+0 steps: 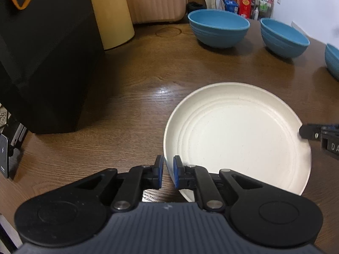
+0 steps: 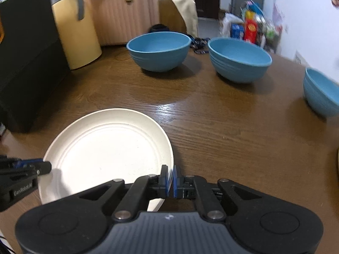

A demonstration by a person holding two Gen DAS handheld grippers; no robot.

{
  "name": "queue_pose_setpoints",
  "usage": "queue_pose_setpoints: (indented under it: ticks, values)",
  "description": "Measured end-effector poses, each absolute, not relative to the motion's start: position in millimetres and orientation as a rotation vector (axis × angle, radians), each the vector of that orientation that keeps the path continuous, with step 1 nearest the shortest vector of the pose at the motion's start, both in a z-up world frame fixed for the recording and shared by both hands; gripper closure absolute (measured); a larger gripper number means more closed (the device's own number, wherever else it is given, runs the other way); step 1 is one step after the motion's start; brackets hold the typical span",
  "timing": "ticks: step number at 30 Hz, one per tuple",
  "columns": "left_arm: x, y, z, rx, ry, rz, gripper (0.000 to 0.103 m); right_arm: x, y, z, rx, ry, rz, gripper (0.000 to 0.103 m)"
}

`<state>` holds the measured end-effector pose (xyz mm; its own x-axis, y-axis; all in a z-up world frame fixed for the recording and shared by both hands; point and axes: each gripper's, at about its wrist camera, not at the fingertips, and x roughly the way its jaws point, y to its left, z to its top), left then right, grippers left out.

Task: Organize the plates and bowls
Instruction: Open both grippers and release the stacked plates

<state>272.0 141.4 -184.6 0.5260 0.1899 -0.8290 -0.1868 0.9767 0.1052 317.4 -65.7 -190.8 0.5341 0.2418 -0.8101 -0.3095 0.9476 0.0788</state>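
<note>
While both tools clamp it, the round cream plastic plate [image 1: 237, 135] lies near the front edge of the brown wood table [image 1: 131, 89]. L gripper [image 1: 168, 172] pinches its left rim, R gripper [image 2: 170, 180] its right rim, pads closed on the plate. Three blue round bowls [image 2: 159, 50] stand toward the far edge, w/ gaps between them.

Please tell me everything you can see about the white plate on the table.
The white plate is round, cream-white with faint speckles, matte like plastic or ceramic, with concentric ridges inside its raised rim. It is empty and lies near the front of the wooden table. The left hand-held gripper is shut on its left rim, and the right hand-held gripper is shut on its right rim. Whether its base rests on the table cannot be told.
</note>
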Motion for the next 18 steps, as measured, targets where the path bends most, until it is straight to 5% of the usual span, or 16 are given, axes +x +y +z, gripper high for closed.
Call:
queue_pose_setpoints:
  ticks: [3,5,6,9,11,18]
  values:
    - [270.6,148.7,-173.8,-0.020,0.973,0.222,0.084,315.5,-70.7,-182.0,-0.057,0.936,0.299,0.085]
    - [269.2,154.5,-165.8,-0.044,0.960,0.225,0.052,313.5,-75.8,-175.1,-0.020,0.929,0.290,0.063]
    - [268.4,156.9,-162.0,-0.053,0.951,0.227,0.046,311.8,-78.6,-171.5,-0.004,0.923,0.281,0.042]
    - [263.9,161.5,-150.1,-0.079,0.927,0.205,0.017,303.7,-87.8,-162.3,0.038,0.893,0.263,0.009]
    - [260.4,163.7,-142.4,-0.124,0.900,0.185,0.001,296.4,-95.1,-158.1,0.062,0.886,0.240,0.003]
    - [264.0,147.5,-127.0,-0.133,0.886,0.141,0.000,271.4,-112.4,-154.1,0.110,0.894,0.176,0.000]
